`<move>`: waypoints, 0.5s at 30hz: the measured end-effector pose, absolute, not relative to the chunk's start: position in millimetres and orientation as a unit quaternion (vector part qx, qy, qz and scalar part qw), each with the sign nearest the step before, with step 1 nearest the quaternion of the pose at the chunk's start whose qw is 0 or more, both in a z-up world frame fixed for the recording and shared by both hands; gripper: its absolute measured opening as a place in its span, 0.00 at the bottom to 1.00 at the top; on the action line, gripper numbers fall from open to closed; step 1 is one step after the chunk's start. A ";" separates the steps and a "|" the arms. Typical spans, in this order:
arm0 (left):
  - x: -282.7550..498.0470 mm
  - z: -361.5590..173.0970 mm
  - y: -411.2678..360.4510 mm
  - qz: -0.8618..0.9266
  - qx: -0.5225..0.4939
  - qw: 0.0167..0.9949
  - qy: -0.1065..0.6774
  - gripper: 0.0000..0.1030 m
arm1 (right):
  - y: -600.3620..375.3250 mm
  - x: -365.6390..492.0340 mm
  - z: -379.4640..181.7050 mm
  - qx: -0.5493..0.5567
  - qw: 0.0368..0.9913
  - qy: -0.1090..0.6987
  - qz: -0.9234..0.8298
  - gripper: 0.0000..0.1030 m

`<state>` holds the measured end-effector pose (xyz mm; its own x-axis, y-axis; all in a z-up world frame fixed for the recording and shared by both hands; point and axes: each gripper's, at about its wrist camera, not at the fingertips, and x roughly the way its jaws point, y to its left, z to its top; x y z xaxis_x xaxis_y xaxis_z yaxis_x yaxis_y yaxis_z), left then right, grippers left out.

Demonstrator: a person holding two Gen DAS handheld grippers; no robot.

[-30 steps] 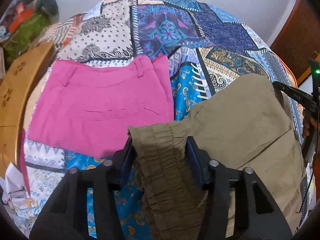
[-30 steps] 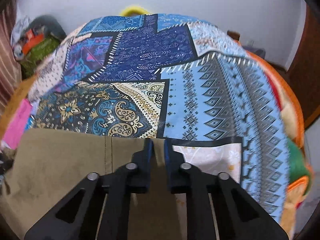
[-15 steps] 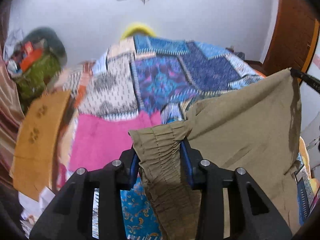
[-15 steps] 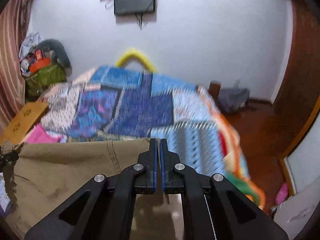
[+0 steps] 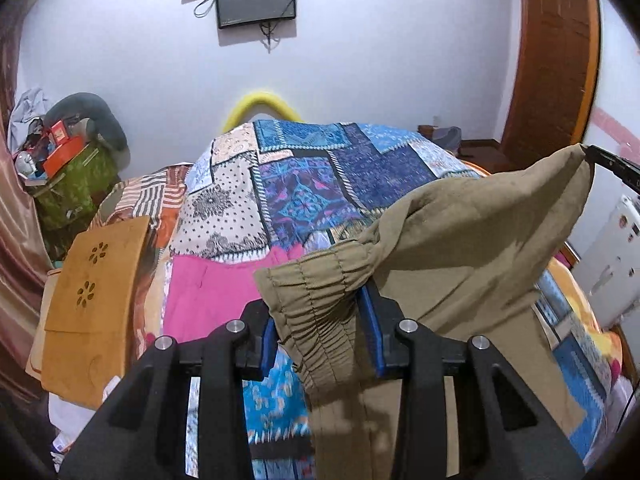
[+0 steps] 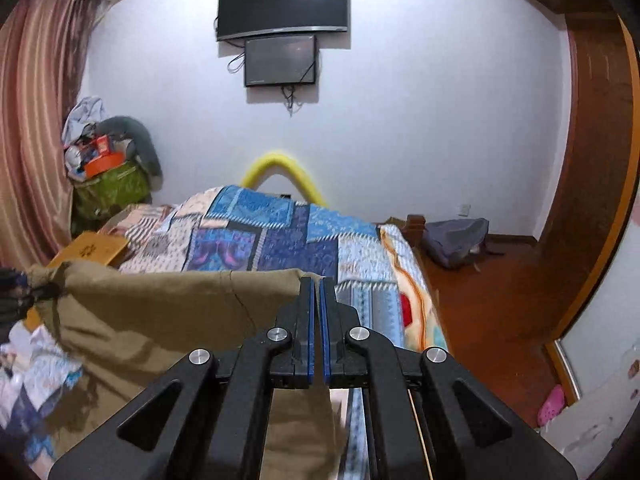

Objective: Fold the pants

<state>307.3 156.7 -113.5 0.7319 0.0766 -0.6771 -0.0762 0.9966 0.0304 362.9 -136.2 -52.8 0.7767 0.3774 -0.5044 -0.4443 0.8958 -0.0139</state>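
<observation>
Olive-brown pants (image 5: 460, 264) hang in the air above the bed, stretched between both grippers. My left gripper (image 5: 320, 320) is shut on the gathered elastic waistband (image 5: 316, 308). My right gripper (image 6: 317, 292) is shut on the other corner of the same pants (image 6: 160, 312); its jaws are nearly together with thin cloth between them. The right gripper's tip also shows at the far right of the left wrist view (image 5: 612, 164). The lower part of the pants is hidden behind the grippers.
A patchwork bedspread (image 5: 312, 184) covers the bed. Pink pants (image 5: 208, 300) lie flat on it at the left. A wooden lap board (image 5: 92, 300) leans at the bed's left edge. A cluttered green basket (image 6: 108, 188) stands by the curtain. Screens (image 6: 280, 32) hang on the wall.
Both grippers have risen and tilted up, lifting the olive pants off the bed. The wall and screens have come into view. Both grips have held.
</observation>
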 end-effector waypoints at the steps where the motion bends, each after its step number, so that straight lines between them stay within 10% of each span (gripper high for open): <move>1: 298.9 -116.3 155.1 0.036 0.003 0.930 0.366 0.36 | -138.1 355.4 -54.8 -0.065 0.940 0.254 0.220 0.02; 15: 208.4 -181.6 138.7 0.001 0.031 0.904 0.426 0.33 | -178.8 254.0 -129.2 -0.027 0.908 0.346 0.234 0.02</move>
